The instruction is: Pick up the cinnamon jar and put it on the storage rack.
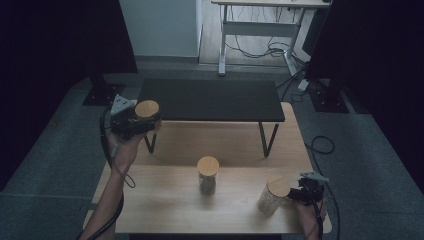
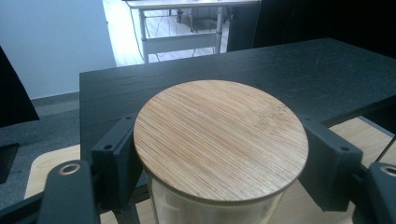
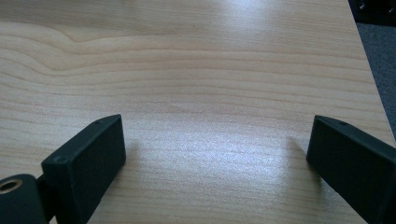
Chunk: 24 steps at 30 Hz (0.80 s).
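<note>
A glass jar with a round bamboo lid [image 2: 220, 140] sits clamped between the two black jaws of the left gripper [image 1: 134, 120], lifted off the light wooden table [image 1: 165, 195] at its far left, just in front of the left end of the low black shelf [image 1: 210, 99] that stands on the table's far half. In the left gripper view the jaws press the jar from both sides just under the lid, and the shelf top stretches away behind it. Two more bamboo-lidded jars stand upright on the table: a dark-filled jar [image 1: 207, 175] near the middle, and a pale-filled jar [image 1: 272, 195] toward the near right. The right gripper [image 1: 306, 190] lies just right of that pale-filled jar, near the table's near right corner; its jaws are spread wide with only bare tabletop between them.
</note>
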### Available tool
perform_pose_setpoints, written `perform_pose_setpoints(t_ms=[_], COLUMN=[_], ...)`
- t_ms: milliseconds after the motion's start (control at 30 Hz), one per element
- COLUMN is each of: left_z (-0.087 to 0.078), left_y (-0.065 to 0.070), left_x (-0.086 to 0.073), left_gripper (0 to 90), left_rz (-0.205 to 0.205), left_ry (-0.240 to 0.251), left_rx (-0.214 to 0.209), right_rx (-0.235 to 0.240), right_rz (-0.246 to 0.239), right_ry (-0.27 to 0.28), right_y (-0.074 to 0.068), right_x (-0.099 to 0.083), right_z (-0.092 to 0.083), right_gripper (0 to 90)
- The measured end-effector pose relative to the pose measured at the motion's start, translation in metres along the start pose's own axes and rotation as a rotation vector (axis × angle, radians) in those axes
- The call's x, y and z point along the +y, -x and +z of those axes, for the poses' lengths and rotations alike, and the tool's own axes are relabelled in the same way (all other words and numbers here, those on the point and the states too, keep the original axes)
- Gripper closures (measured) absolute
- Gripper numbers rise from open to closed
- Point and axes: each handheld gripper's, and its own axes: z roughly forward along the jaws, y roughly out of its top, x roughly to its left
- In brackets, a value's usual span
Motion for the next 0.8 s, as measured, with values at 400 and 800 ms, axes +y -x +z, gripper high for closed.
perform_pose_setpoints(t_ms=[400,800], left_z=[0.002,0.006], left_y=[0.001,0.0], left_x=[0.009,0.014], left_gripper=[24.1,24.1], left_rz=[0.007,0.012], left_ry=[0.009,0.017], left_rx=[0.002,0.012], right_rx=[0.0,0.0], right_rz=[0.0,0.0], right_ry=[0.0,0.0], right_y=[0.0,0.0], right_x=[0.0,0.0], right_z=[0.0,0.0], right_gripper=[3.8,3.8])
